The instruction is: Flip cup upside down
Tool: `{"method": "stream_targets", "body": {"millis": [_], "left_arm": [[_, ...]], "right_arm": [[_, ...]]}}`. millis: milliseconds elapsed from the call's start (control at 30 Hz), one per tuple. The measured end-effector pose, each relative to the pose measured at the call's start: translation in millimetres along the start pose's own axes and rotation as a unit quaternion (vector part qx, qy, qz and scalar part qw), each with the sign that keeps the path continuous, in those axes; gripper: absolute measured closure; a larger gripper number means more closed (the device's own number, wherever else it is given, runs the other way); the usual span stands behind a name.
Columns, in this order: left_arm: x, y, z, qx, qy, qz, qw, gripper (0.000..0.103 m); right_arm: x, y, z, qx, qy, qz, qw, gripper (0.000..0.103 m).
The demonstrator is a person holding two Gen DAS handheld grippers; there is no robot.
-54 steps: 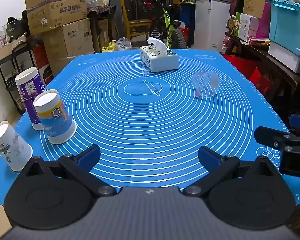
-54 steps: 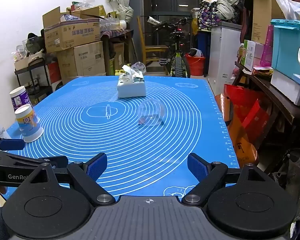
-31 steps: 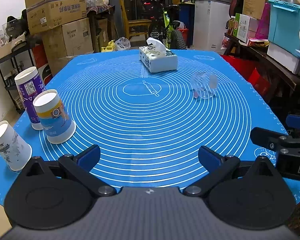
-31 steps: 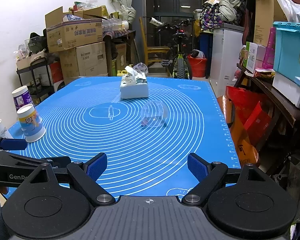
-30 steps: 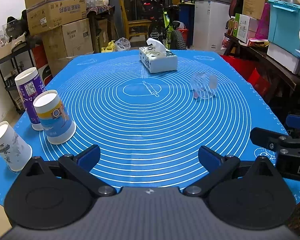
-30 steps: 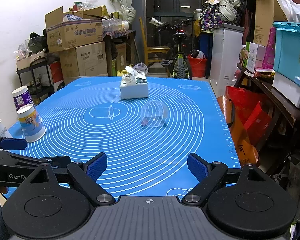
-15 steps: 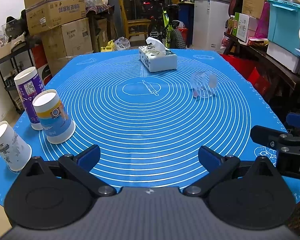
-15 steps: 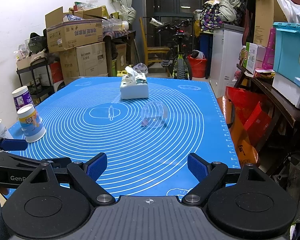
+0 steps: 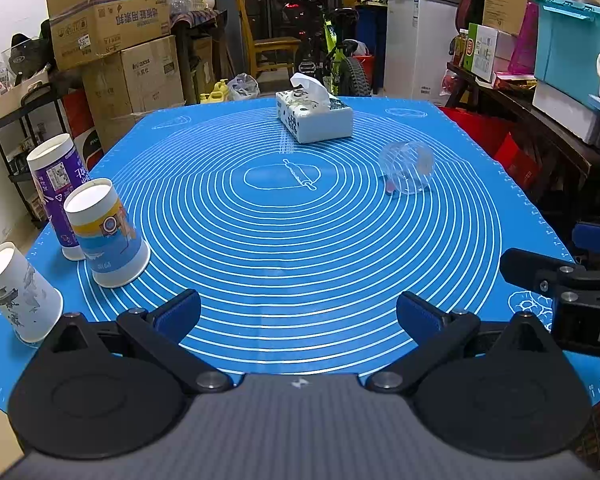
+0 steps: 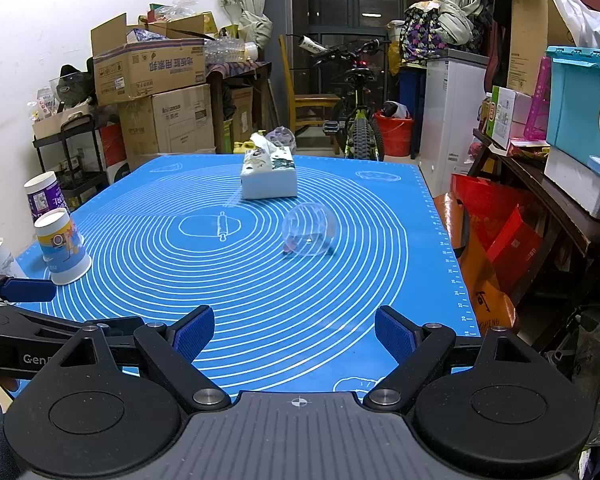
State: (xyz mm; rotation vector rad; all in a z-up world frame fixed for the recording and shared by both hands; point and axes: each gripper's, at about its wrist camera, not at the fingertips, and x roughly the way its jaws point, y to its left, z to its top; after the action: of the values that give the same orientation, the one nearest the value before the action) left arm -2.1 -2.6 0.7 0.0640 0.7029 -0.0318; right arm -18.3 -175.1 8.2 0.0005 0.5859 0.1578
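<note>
The blue silicone baking mat with white concentric rings covered the table top and served as the reference surface; its printed rolling-pin emblem marked the centre. The white rectangular tissue box with a printed pattern stood beyond the emblem, toward the far edge of the mat, a tissue projecting from its top.

Three paper cups stood inverted, wide mouth down, at the left edge of the mat, well apart from the emblem: a purple printed paper cup farthest back, a blue-and-yellow printed paper cup just in front of and apparently touching it, and a white paper cup with grey print nearest the mat's near-left corner, standing apart from the other two.

The clear transparent plastic cup lay on its side to the right of the emblem, nearer than the tissue box, resting on the mat. Which end was its mouth could not be determined with certainty.

The left gripper was held over the near edge of the mat, blue-padded fingers spread wide and holding nothing. The right gripper was likewise at the near edge, fingers spread wide and holding nothing, directed toward the clear cup but well apart from it.
</note>
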Motion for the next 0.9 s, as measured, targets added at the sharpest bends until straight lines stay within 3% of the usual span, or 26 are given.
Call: {"method": "stream_targets", "body": {"millis": [900], "left_arm": [[1.4,-0.4,-1.0,0.001,0.001,0.001,1.0,0.0]], "right_arm": [[-2.0,0.3,-1.0,0.0,0.0,0.0,1.0,0.014]]}}
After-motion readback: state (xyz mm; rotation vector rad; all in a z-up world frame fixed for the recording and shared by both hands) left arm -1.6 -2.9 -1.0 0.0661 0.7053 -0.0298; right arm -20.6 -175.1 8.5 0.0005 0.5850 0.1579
